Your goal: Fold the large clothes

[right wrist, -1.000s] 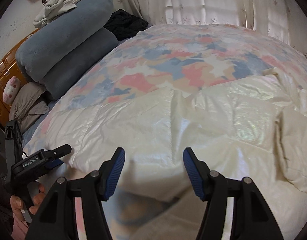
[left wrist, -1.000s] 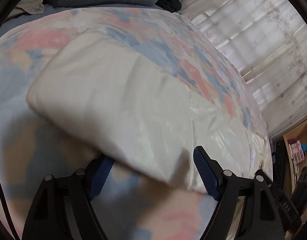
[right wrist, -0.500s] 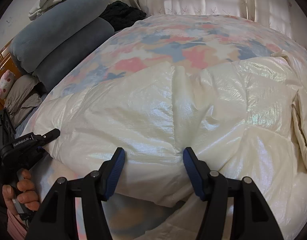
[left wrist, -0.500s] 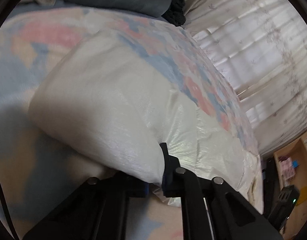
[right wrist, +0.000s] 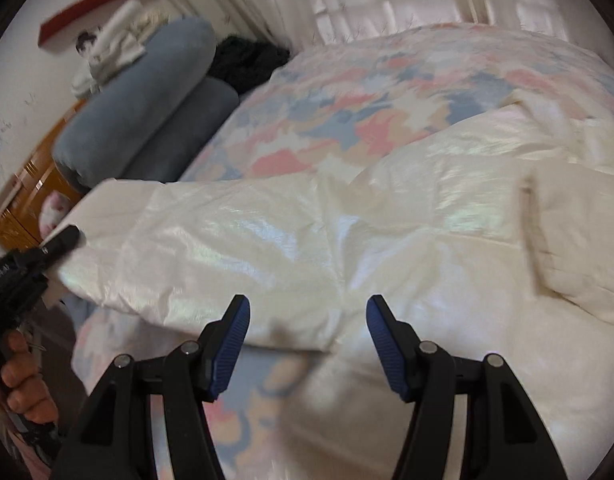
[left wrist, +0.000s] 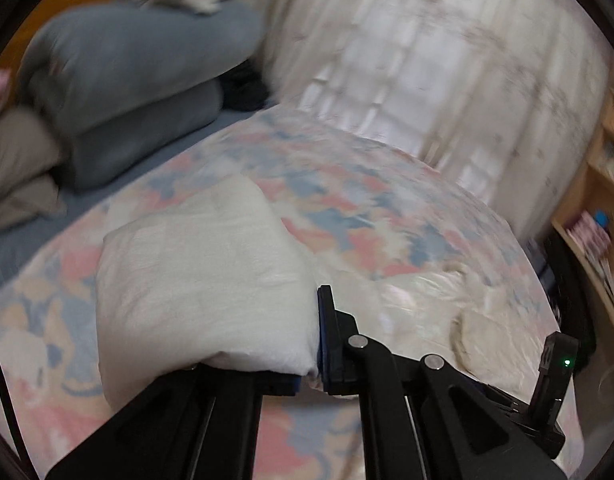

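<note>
— Lying across the near part of the pastel floral bedspread (right wrist: pixel 387 92), the glossy cream-white padded garment (right wrist: pixel 307 240) is where, exactly?

— Spread over the bedspread's front half, with its left end lifted off the cover. The left gripper (left wrist: pixel 315 360) has its blue-padded fingers pinched tight on that lifted edge; in the right wrist view the same tool (right wrist: pixel 23 268) shows at the garment's left end, a bare hand (right wrist: pixel 23 384) wrapped around its handle.

— And the right gripper (right wrist: pixel 307 340)?

— Its jaws stand wide apart just short of the garment's near edge, nothing between them.

— What lies past the garment?

— Bare floral bedspread, then at the far left of it two rolled grey-blue blankets (right wrist: pixel 143 112) stacked one on the other, with pale folded cloth (right wrist: pixel 111 44) on top and a dark black bundle (right wrist: pixel 247 60) beside them. Beige pillows (left wrist: pixel 15 172) sit left of the rolls.

— Anything beyond the bedspread?

— White patterned curtains (left wrist: pixel 447 64) behind it, a wooden shelf unit (left wrist: pixel 599 216) to its right, an orange wooden headboard (right wrist: pixel 31 184) to its left.
</note>
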`<state>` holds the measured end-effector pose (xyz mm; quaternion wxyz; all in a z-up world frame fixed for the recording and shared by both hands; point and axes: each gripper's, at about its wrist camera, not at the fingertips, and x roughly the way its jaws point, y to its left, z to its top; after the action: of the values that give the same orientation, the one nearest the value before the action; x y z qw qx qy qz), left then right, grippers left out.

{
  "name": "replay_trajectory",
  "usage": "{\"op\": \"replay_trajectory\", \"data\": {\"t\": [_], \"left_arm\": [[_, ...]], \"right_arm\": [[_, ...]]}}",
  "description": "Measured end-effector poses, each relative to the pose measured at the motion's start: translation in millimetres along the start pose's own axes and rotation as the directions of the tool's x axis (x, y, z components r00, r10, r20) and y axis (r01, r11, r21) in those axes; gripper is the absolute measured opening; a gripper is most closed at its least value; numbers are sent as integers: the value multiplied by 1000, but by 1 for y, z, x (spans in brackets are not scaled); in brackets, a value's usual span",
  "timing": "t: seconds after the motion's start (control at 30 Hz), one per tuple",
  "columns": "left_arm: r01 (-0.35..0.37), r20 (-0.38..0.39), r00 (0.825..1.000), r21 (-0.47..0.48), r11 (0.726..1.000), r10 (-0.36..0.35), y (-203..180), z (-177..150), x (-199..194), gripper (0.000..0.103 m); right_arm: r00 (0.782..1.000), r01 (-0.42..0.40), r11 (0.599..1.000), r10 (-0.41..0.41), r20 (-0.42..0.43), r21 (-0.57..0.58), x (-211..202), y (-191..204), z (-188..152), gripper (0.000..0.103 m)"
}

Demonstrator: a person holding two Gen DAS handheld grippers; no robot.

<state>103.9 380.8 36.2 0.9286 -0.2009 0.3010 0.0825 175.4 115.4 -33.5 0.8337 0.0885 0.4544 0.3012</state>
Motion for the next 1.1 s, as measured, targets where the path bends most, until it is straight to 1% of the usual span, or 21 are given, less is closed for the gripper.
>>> {"op": "replay_trajectory", "data": {"t": [0.03,0.1,0.13,0.23,0.3,0.4,0.47,0.53,0.57,0.6,0.63,0.67,0.7,0.73,0.77,0.8,0.83,0.9,1.0,1.1], "left_arm": [[17,-2,1000,33,999,-17,-23,1,-8,4],[41,-7,999,80,996,-40,-58,1,-16,4],[60,-14,998,114,992,-58,-83,-1,-19,4],[108,-35,994,179,978,-104,-139,-11,-21,4],[145,-73,989,222,964,-132,-183,-26,-12,4],[189,-132,978,264,946,-158,-234,-52,8,5],[207,-187,970,298,932,-155,-266,-81,29,5],[217,-244,960,321,922,-141,-286,-109,48,6],[218,-276,953,327,920,-128,-293,-125,61,8],[222,-304,945,335,916,-117,-298,-138,72,13],[226,-345,933,346,911,-101,-302,-154,85,17],[228,-365,927,350,909,-91,-302,-165,90,28],[229,-386,919,358,905,-80,-302,-176,94,43],[229,-395,916,361,904,-74,-302,-182,96,51],[228,-395,916,360,905,-73,-299,-187,94,64],[227,-389,918,357,906,-77,-296,-189,93,69],[230,-378,922,352,907,-87,-293,-189,87,70],[231,-370,924,345,910,-95,-290,-184,85,78],[215,-330,938,322,922,-104,-285,-178,72,83],[203,-301,947,299,932,-110,-275,-169,55,84]], "right_arm": [[1000,-4,1000,4,17,12,-13,-7,-3,61],[999,-6,999,4,50,39,-38,-23,-8,61],[998,-2,999,-1,67,53,-51,-32,-11,61],[994,15,995,-26,104,99,-80,-61,-19,61],[991,24,991,-41,126,134,-100,-84,-27,61],[982,71,981,-101,160,181,-131,-122,-38,61],[976,103,972,-141,169,211,-145,-143,-44,61],[969,136,963,-178,170,233,-156,-163,-50,61],[964,166,954,-211,164,249,-162,-176,-54,61],[961,181,949,-227,160,259,-165,-183,-57,61],[956,200,941,-248,154,273,-168,-192,-60,61],[953,215,934,-265,147,287,-171,-201,-63,61],[952,221,928,-273,142,301,-174,-209,-67,61],[951,222,922,-277,137,318,-175,-217,-71,61],[951,223,918,-279,136,327,-179,-222,-75,61],[951,222,917,-279,135,331,-180,-226,-78,61],[951,223,916,-279,132,333,-180,-227,-79,61],[952,225,917,-279,126,331,-178,-228,-82,61],[957,211,921,-262,121,327,-176,-224,-84,61],[960,200,927,-251,126,316,-174,-214,-85,61]]}}
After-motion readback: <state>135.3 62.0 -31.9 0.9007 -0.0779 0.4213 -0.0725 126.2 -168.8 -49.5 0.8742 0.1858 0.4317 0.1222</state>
